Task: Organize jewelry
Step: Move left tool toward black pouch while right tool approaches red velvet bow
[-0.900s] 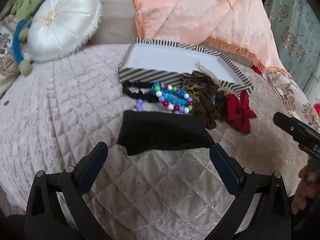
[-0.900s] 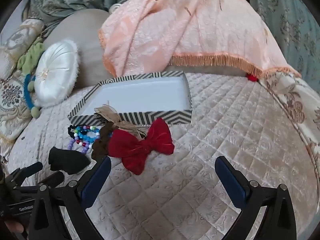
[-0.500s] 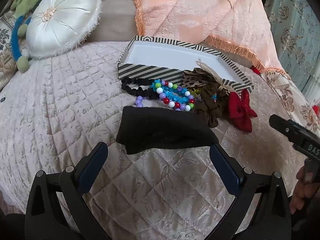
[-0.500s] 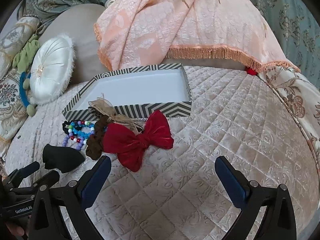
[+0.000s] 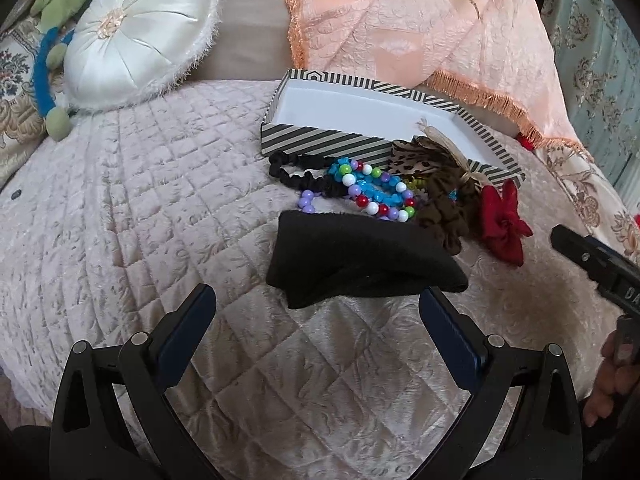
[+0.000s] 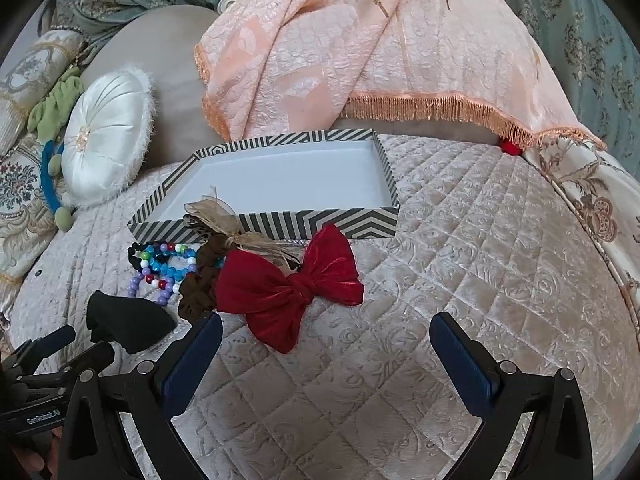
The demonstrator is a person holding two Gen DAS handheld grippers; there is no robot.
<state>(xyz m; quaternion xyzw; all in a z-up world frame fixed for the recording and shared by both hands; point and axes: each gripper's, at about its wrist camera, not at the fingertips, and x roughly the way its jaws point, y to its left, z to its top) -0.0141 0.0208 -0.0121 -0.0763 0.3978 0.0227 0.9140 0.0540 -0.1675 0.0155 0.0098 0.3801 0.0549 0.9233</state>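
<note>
Quilted bedspread [image 6: 460, 280] lies bare to the right of your right gripper [image 6: 326, 344] and left of your left gripper [image 5: 318, 320]: open room on both sides. Striped box [image 6: 360, 224] sits beyond the pile, its white floor bare. Bead bracelets [image 5: 372, 192], black scrunchie [image 5: 292, 176] and brown scrunchie [image 5: 444, 216] crowd its near wall. Red bow [image 6: 288, 284] lies just ahead of your right jaws; black cloth [image 5: 352, 256] just ahead of your left. Both grippers stand spread wide, holding nothing, touching nothing.
</note>
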